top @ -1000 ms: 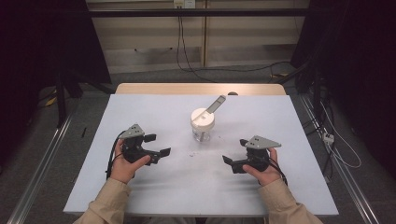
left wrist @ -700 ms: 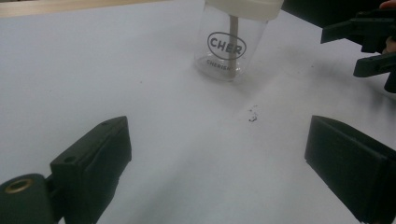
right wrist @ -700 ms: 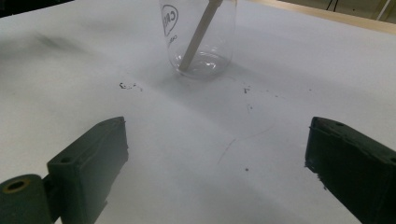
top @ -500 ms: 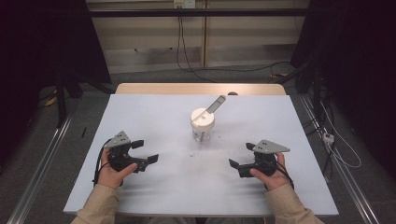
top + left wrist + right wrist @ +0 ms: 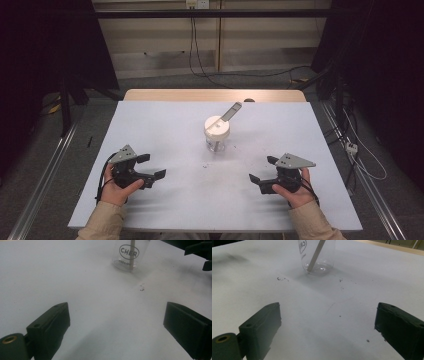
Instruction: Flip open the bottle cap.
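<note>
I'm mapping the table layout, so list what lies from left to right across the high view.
Left tongs → small dark specks on the table → clear cup with a white lid and a stick leaning out of it → right tongs.

Probably lab, dark curtains [image 5: 380,75], cables [image 5: 200,55]
</note>
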Demonstrator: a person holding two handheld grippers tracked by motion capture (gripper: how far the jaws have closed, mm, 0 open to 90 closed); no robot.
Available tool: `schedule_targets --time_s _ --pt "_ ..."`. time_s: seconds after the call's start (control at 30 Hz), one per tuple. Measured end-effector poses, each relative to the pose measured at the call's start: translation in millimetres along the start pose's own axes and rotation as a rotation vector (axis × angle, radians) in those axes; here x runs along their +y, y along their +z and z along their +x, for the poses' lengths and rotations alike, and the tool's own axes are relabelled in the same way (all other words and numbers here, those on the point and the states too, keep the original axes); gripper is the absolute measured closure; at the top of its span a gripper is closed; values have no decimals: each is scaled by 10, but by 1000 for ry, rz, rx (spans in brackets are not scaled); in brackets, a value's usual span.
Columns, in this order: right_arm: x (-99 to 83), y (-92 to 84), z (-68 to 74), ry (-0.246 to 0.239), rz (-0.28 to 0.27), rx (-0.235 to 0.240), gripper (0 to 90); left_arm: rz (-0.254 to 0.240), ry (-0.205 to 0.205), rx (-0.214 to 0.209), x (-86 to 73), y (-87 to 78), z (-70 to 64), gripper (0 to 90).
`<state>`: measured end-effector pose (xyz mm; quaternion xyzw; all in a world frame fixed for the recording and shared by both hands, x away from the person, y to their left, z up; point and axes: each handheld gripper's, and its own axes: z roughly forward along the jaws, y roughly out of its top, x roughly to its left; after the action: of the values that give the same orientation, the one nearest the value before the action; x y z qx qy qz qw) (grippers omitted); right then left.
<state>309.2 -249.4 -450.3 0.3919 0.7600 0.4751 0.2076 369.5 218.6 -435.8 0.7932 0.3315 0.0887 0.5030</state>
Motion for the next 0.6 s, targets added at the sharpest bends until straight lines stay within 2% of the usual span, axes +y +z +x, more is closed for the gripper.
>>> schedule_targets --time_s 0.6 --pt "-91 -158 -49 1 -2 -17 65 7 14 17 -44 -62 11 67"
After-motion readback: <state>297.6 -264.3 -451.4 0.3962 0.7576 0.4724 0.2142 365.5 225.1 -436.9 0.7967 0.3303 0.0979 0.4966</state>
